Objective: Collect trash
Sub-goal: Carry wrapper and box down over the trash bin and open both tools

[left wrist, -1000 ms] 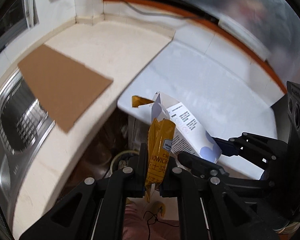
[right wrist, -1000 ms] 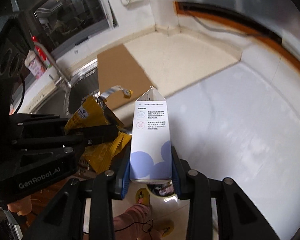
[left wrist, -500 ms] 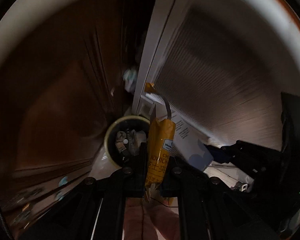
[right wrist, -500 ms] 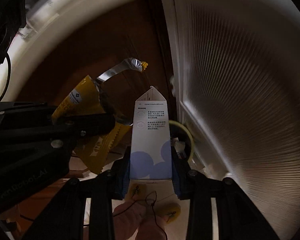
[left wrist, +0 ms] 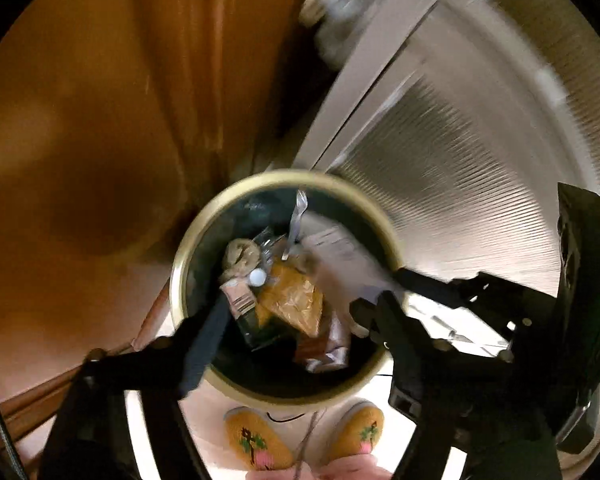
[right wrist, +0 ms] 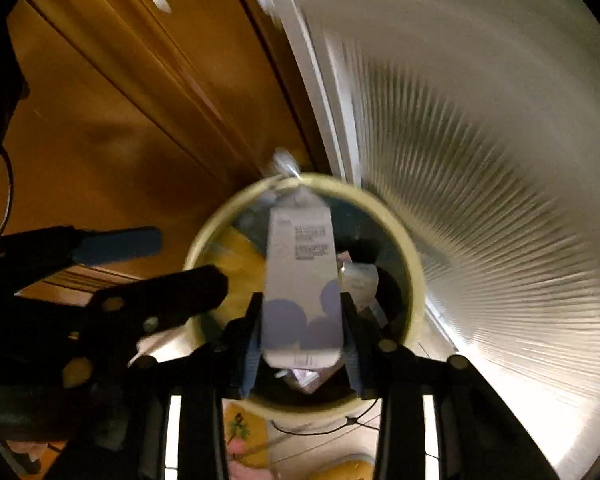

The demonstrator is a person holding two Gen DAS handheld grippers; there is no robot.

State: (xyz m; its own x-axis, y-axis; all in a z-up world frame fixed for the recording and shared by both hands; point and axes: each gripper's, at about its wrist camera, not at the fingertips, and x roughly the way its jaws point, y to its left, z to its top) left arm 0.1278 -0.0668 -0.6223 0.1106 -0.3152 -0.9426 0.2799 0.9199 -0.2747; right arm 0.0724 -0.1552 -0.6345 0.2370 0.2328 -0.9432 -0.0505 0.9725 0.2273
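A round bin with a pale yellow rim (left wrist: 178, 280) stands on the floor right under both grippers. My left gripper (left wrist: 289, 312) is over it, jaws opening wide with nothing between them. The yellow snack wrapper (left wrist: 291, 300) lies loose on the trash in the bin. My right gripper (right wrist: 300, 308) is over the same bin (right wrist: 416, 280). Its jaws are opening, and the white and purple carton (right wrist: 300, 264) stands blurred between the pads, slipping free. From the left wrist view the carton (left wrist: 340, 254) is a pale blur above the bin.
A brown wooden cabinet door (left wrist: 99, 120) stands left of the bin, a white ribbed panel (left wrist: 480, 160) to its right. A person's yellow slippers (left wrist: 255, 440) are at the bin's near side. Crumpled trash (left wrist: 239, 256) half fills the bin.
Both grippers dropped from counter height to just above the bin. The left jaws opened and the yellow wrapper fell in. The right jaws have begun to part around the carton.
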